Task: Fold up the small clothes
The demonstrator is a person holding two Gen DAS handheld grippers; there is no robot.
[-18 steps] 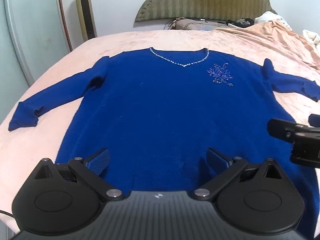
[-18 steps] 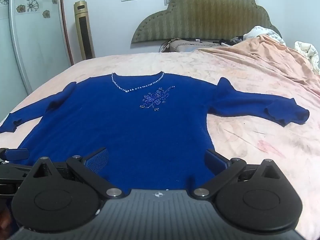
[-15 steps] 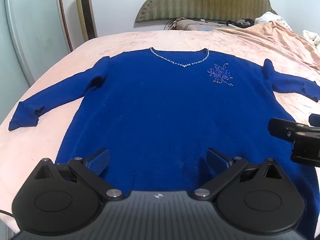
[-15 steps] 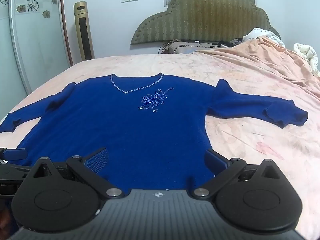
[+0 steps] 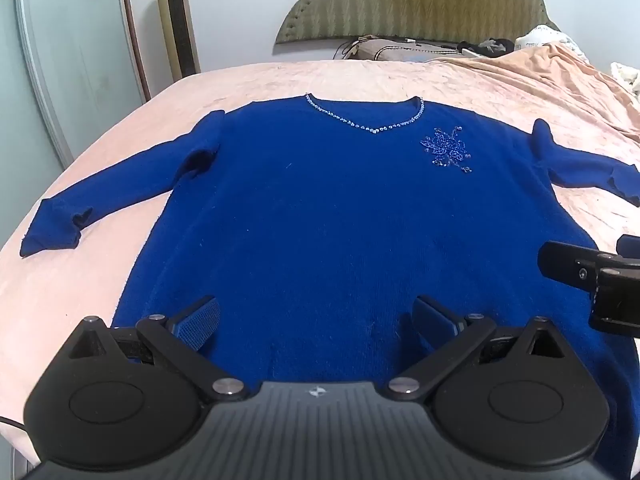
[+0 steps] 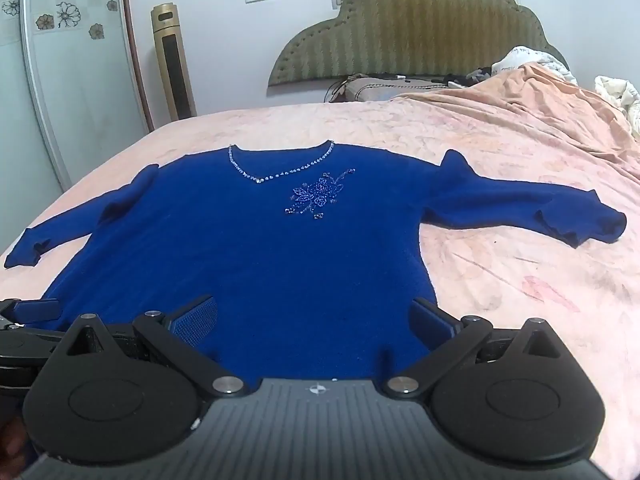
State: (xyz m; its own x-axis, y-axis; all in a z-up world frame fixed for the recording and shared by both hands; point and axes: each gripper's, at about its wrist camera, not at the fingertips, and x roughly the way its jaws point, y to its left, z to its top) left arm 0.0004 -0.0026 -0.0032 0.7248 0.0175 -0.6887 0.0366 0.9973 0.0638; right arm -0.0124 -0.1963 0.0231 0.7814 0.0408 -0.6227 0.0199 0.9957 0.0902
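Observation:
A blue sweater (image 5: pixel 340 208) with a beaded neckline and a beaded flower lies flat, face up, on the pink bed, sleeves spread to both sides; it also shows in the right wrist view (image 6: pixel 280 248). My left gripper (image 5: pixel 316 320) is open and empty, low over the hem at its left half. My right gripper (image 6: pixel 314 318) is open and empty over the hem's right half. The right gripper's finger shows at the right edge of the left wrist view (image 5: pixel 580 272). The left gripper's finger shows at the left edge of the right wrist view (image 6: pixel 32 310).
The pink bedspread (image 6: pixel 520 280) covers the bed; its left edge (image 5: pixel 24 304) drops off close to the left sleeve cuff. A padded headboard (image 6: pixel 400 32), pillows and bunched bedding (image 6: pixel 616 96) lie at the far end. A tower fan (image 6: pixel 172 60) and a wardrobe door stand left.
Both grippers have drifted slightly, so the sweater sits a little lower in both views. Both stay open; the sweater has not moved.

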